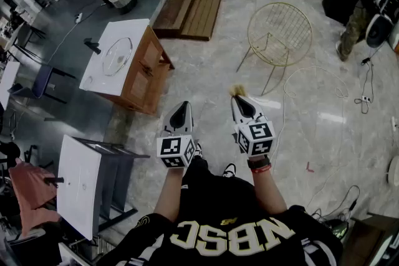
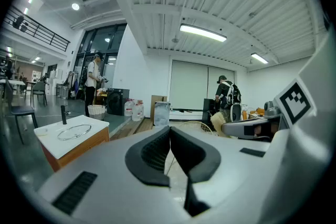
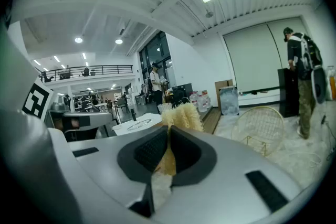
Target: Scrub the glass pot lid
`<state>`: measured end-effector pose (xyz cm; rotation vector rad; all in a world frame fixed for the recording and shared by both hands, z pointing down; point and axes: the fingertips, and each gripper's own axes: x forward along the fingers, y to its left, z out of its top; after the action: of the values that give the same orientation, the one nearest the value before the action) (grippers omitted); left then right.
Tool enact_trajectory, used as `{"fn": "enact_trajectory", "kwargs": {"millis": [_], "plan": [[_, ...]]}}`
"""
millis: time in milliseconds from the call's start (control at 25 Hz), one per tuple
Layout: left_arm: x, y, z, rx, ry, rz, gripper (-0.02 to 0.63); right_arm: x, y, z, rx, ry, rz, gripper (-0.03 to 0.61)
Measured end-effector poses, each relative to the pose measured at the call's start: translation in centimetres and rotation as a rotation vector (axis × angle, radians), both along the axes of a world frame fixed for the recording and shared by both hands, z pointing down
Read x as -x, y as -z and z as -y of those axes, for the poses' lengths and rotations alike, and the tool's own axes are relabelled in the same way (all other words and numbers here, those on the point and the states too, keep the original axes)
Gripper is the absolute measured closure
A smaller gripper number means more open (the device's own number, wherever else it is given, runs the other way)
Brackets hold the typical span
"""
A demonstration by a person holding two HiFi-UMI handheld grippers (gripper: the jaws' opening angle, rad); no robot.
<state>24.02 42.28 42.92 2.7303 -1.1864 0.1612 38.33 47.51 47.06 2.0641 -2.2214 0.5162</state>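
Head view first: a white-topped wooden table [image 1: 136,31] is seen off to the front-left across the marble floor, with a gold wire chair [image 1: 279,33] further right. The glass pot lid [image 1: 117,57] is laid flat on that tabletop, well apart from both grippers, so this looks like the approach step, no scrubbing begun. The left gripper [image 1: 182,108] is pressed together on nothing; the right gripper [image 1: 240,100] is pinched on a yellow scrubber [image 3: 181,115]. Next up, the table probably has to be walked up to and the scrubber lowered onto the lid

On the cabinet [image 1: 142,30] lies the glass pot lid [image 1: 116,57] — wire chair [image 1: 279,34] well right of it
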Motion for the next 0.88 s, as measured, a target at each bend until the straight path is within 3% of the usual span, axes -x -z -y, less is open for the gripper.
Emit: {"fn": "enact_trajectory", "kwargs": {"millis": [240, 560, 880], "plan": [[-1.9, -1.2, 5.4, 0.012, -0.015, -0.017, 0.6, -0.9, -1.4, 5.3, 0.017, 0.009, 0.031, 0.552], [-4.8, -0.5, 18.8, 0.004, -0.016, -0.063, 0.6, -3.7, 0.3, 18.4, 0.015, 0.026, 0.001, 0.551], [-2.0, 0.5, 32.3, 0.032, 0.048, -0.14, 0.6, 0.5, 1.5, 32.5, 0.022, 0.176, -0.03, 0.551]]}}
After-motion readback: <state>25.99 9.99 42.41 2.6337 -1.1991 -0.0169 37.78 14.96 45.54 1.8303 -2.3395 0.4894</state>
